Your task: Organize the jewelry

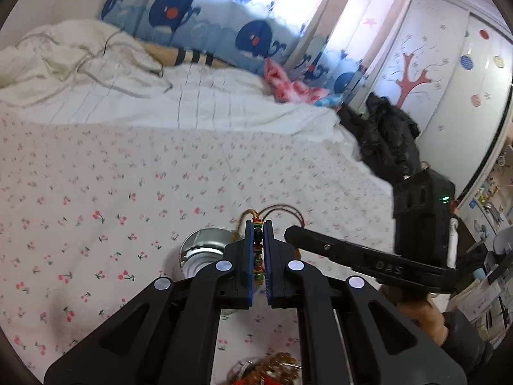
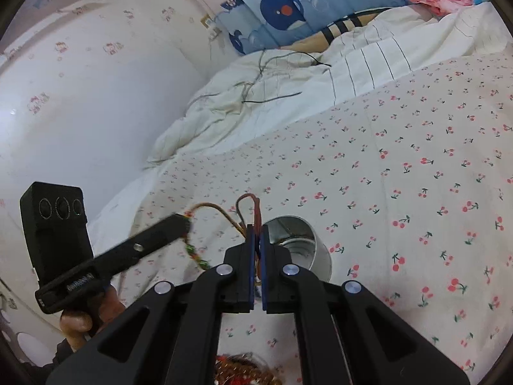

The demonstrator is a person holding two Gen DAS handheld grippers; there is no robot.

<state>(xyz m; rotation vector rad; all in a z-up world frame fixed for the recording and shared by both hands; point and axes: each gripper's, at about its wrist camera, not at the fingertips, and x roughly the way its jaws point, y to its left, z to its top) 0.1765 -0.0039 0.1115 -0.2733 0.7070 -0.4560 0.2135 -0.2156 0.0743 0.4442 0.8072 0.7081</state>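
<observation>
Beaded necklace (image 1: 258, 250) pinched in left gripper (image 1: 258, 240), its cord in right gripper (image 2: 256, 240), both fingers narrow, above bed (image 1: 128, 176); not yet in tin (image 1: 202, 243), more beads (image 1: 275, 369) waiting

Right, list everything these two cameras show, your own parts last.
beaded necklace: one, multicoloured beads on red-brown cord, clamped in both jaws above the tin
metal tin: one, silver, open, on the cherry sheet
jewelry pile: one, brown and red beads, near edge
cherry sheet: one, white with red cherries
duvet: one, white, rumpled, behind
whale curtain: one, blue
left gripper: one, black, shut
right gripper: one, black, shut
</observation>
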